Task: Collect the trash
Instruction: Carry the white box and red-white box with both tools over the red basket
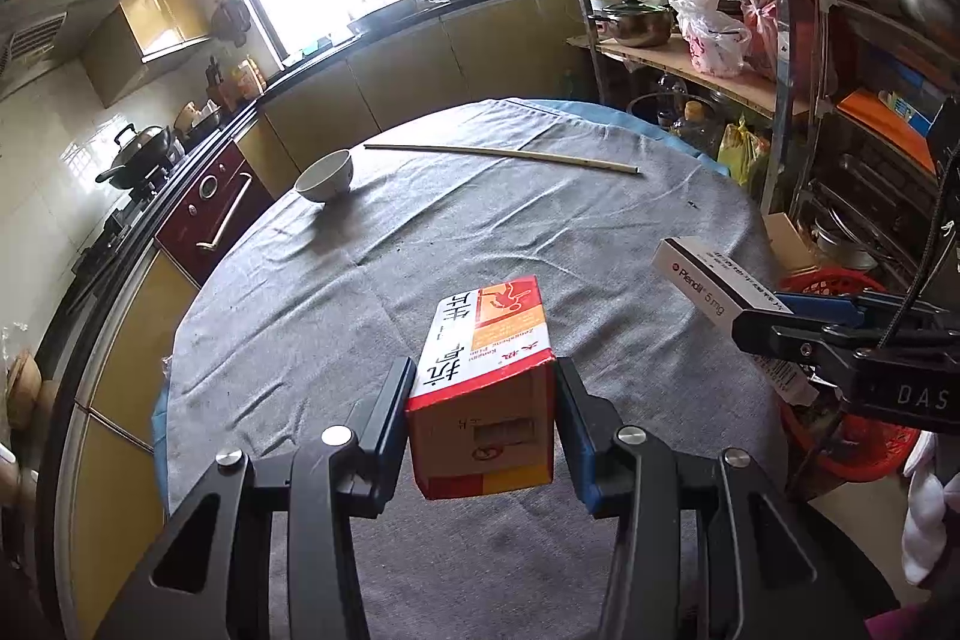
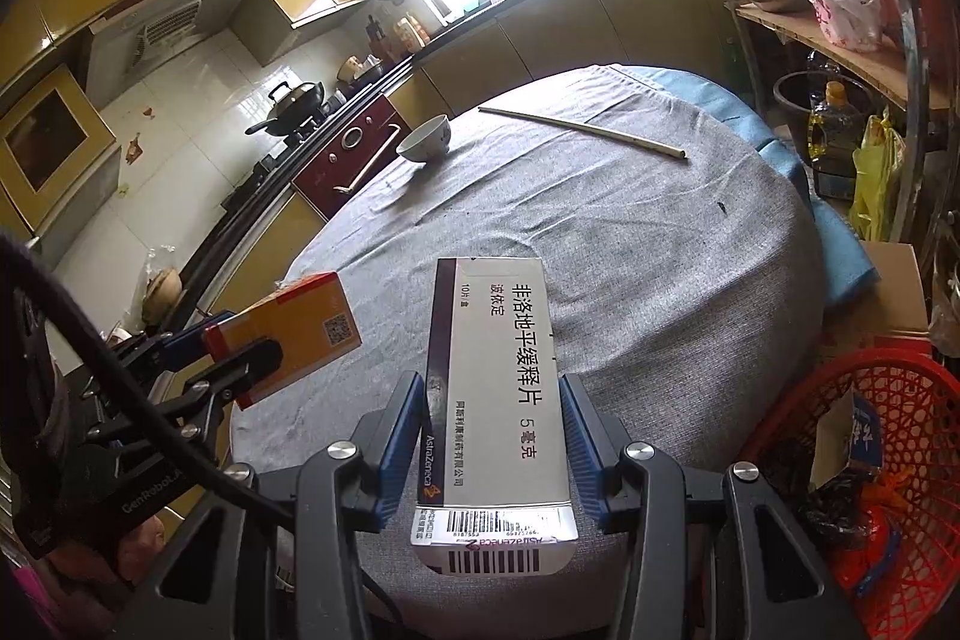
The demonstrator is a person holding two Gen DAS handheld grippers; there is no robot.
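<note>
My left gripper (image 1: 485,376) is shut on an orange and white medicine box (image 1: 486,376), held above the grey-clothed round table (image 1: 480,232). The same box (image 2: 294,334) and the left gripper (image 2: 240,358) show at the left in the right wrist view. My right gripper (image 2: 495,388) is shut on a white medicine box (image 2: 495,388) with a dark stripe, held over the table's near edge. That box (image 1: 702,283) and the right gripper (image 1: 774,322) show at the right in the left wrist view. A red mesh basket (image 2: 888,466) with trash inside stands low at the right.
A white bowl (image 1: 325,175) and a pair of chopsticks (image 1: 504,157) lie at the table's far side. A metal shelf rack (image 1: 774,58) with pots and bags stands at the right. Kitchen counters and a stove (image 1: 138,160) run along the left.
</note>
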